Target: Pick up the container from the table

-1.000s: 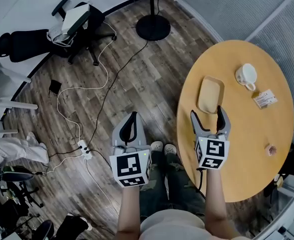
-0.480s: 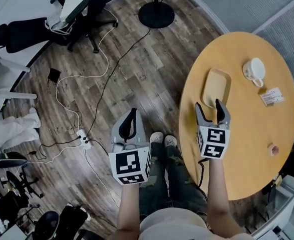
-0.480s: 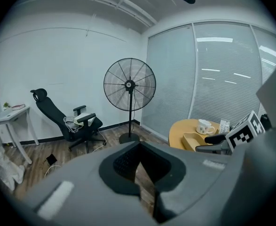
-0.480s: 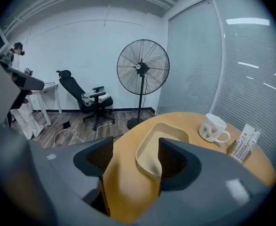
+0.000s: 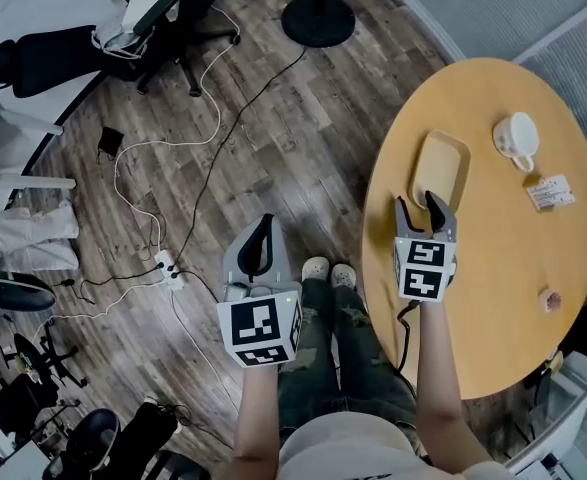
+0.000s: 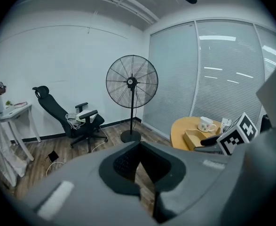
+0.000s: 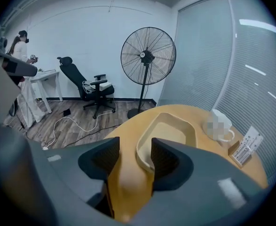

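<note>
The container (image 5: 441, 168) is a shallow beige rectangular tray, empty, lying on the round yellow table (image 5: 493, 298). My right gripper (image 5: 419, 207) is open just short of the container's near end. In the right gripper view the container (image 7: 168, 134) fills the middle, and my right gripper (image 7: 135, 158) has its right finger (image 7: 168, 160) in front of the near rim, its left finger (image 7: 102, 158) over bare tabletop. My left gripper (image 5: 259, 249) is shut on nothing, over the wooden floor left of the table. From the left gripper (image 6: 138, 166) view the container (image 6: 193, 136) shows far right.
A white mug (image 5: 518, 136) and a small card stand (image 5: 553, 192) sit on the table beyond the container. A small object (image 5: 548, 299) lies near the right edge. On the floor: a standing fan's base (image 5: 318, 18), an office chair (image 5: 153, 18), trailing cables (image 5: 163, 268). A person (image 7: 20, 46) stands far left.
My right gripper has moved forward over the table until its tips are close to the container's near end. The left gripper has hardly moved.
</note>
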`<state>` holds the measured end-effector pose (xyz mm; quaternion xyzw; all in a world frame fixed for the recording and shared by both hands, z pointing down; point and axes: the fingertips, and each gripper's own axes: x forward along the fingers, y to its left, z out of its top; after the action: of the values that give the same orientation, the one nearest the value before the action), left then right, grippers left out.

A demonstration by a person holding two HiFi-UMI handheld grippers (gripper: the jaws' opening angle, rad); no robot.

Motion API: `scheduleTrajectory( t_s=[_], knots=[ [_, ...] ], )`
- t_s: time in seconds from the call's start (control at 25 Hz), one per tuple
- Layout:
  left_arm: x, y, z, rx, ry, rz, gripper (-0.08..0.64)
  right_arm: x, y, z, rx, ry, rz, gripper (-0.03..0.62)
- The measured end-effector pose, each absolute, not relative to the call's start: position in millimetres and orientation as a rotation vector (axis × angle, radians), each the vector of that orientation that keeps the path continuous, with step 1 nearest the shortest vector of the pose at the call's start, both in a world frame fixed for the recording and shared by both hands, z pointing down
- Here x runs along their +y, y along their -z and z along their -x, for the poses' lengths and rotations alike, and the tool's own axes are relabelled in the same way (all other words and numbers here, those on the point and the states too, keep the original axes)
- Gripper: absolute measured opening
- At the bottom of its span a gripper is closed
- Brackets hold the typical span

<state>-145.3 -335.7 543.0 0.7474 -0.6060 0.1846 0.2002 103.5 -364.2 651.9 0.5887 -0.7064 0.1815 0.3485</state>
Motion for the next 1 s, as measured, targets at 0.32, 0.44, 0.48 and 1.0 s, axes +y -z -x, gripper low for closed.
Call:
scheduleTrajectory(
  t_s=[0.32, 0.44, 0.48, 1.0],
  knots=[
    [-333, -546, 151, -1.702, -0.518, -2.068, 0.0, -361, -668, -109, -1.734, -0.528, -1.478, 0.174],
    [-332, -547, 152, -1.7, -0.519, -2.064, 0.0, -365, -671, -112, -1.702, -0.53, -1.476, 0.155],
    [-331, -547, 152, -1.698, -0.518, -2.063, 0.001, -366, -672, -114, -1.688, -0.531, -1.472, 0.139],
    [-332, -542, 153, -1.684, -0.468, -2.058, 0.0, -374, -663, -119, -1.659, -0.568, -1.487, 0.057]
  ],
)
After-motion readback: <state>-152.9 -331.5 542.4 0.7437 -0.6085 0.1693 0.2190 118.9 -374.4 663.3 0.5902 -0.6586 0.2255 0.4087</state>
